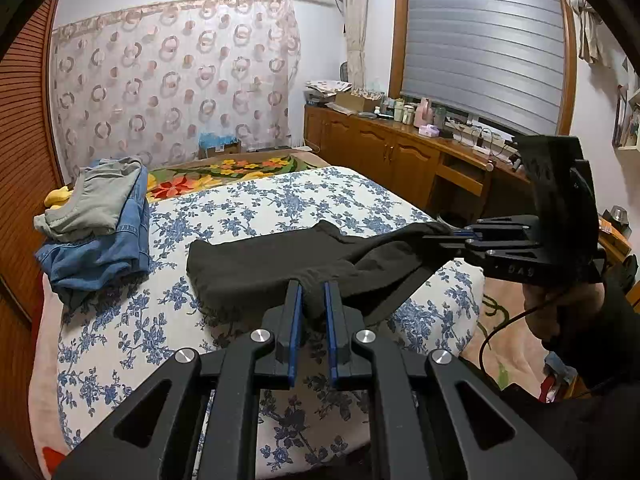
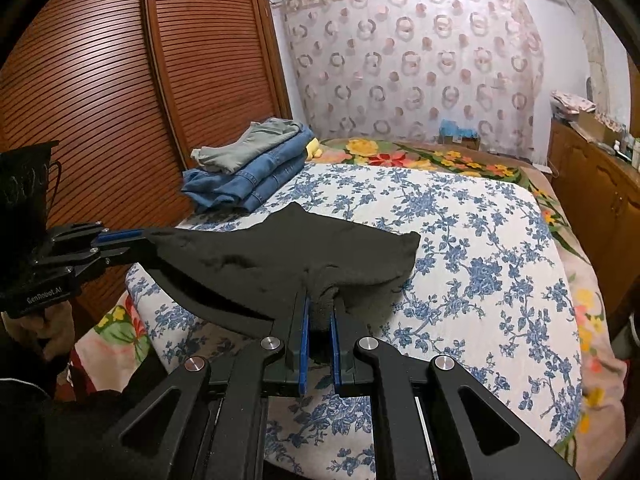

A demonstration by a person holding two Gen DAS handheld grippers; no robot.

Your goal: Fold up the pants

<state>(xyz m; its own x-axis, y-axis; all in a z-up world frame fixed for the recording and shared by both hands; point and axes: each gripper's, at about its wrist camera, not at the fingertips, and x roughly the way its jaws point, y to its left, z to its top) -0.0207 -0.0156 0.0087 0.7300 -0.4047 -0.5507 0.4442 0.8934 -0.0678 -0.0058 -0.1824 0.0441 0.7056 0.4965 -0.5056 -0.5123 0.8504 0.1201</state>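
Your left gripper (image 1: 312,286) and right gripper (image 2: 318,294) each have their jaws clenched on the black pants (image 1: 272,268), which stretch ahead over the bed (image 1: 280,196).

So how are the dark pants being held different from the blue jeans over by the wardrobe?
The black pants are spread open, one edge lifted off the bed; the blue jeans lie folded in a stack. Both grippers, left and right, clamp the black pants; nothing holds the jeans. The jeans carry a grey garment on top. Both rest on the floral bedspread.
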